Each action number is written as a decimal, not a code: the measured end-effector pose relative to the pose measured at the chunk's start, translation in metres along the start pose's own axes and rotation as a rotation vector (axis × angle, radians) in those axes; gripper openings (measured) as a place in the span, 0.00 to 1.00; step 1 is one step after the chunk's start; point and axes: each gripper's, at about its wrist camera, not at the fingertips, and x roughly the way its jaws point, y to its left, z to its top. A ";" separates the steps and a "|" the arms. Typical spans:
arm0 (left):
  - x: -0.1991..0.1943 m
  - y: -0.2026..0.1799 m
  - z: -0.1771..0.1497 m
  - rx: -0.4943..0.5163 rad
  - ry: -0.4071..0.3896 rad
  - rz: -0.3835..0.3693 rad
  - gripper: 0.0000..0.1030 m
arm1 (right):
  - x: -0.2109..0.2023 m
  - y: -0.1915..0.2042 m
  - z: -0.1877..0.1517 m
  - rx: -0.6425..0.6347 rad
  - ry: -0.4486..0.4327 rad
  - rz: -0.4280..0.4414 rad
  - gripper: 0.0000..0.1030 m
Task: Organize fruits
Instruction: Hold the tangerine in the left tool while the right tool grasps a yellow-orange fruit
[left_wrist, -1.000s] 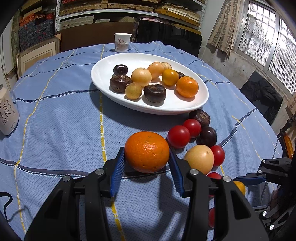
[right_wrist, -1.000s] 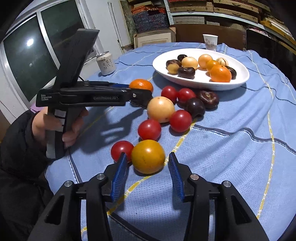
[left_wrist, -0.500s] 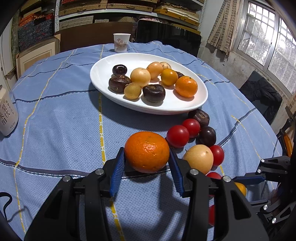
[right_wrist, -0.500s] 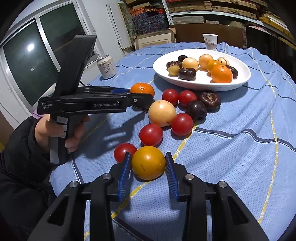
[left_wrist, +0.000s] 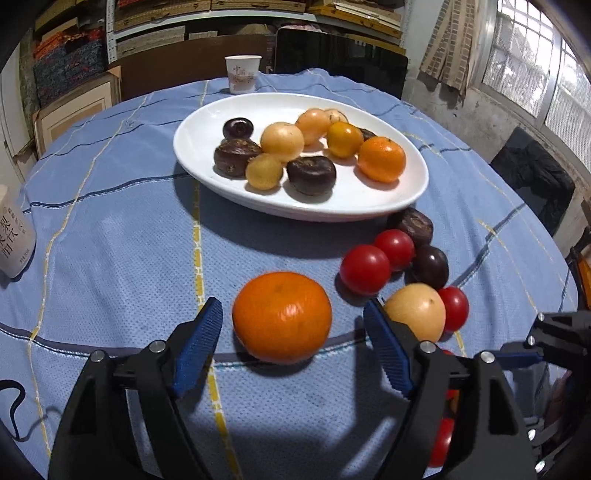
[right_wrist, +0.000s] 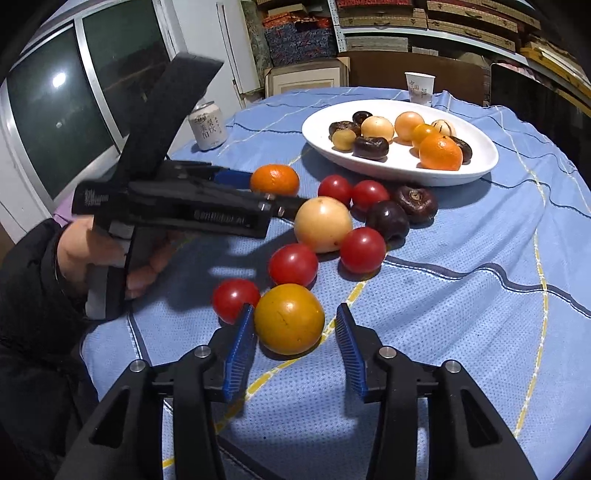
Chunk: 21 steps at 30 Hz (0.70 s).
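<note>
An orange (left_wrist: 282, 317) rests on the blue cloth between the blue pads of my left gripper (left_wrist: 291, 310). Its jaws are opening, with a gap on each side of the fruit. The right wrist view shows the same left gripper (right_wrist: 266, 192) side-on, held by a hand (right_wrist: 79, 251). A yellow-orange fruit (right_wrist: 289, 319) lies between the pads of my right gripper (right_wrist: 295, 312). Those jaws are opening too, with a clear gap at the right pad. The white oval plate (left_wrist: 207, 125) beyond holds several pale, orange and dark fruits.
Loose red tomatoes (right_wrist: 293, 264), two dark fruits (right_wrist: 388, 219) and a pale round fruit (right_wrist: 322, 223) lie between the grippers and the plate. A drink can (right_wrist: 207, 127) stands at the left, a paper cup (left_wrist: 242, 74) behind the plate. The table edge curves close on the right.
My left jaws have spread off the orange, which stays on the cloth. My right jaws closed in on the yellow-orange fruit, then widened again.
</note>
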 end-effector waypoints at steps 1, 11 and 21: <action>0.000 0.002 0.001 -0.006 -0.001 -0.003 0.73 | 0.000 0.002 0.000 -0.008 -0.002 -0.005 0.45; -0.023 -0.003 -0.006 0.027 -0.091 0.021 0.44 | -0.009 -0.004 -0.006 0.035 -0.055 -0.019 0.36; -0.054 -0.010 -0.020 0.041 -0.150 0.046 0.44 | -0.019 -0.014 -0.014 0.074 -0.075 -0.022 0.36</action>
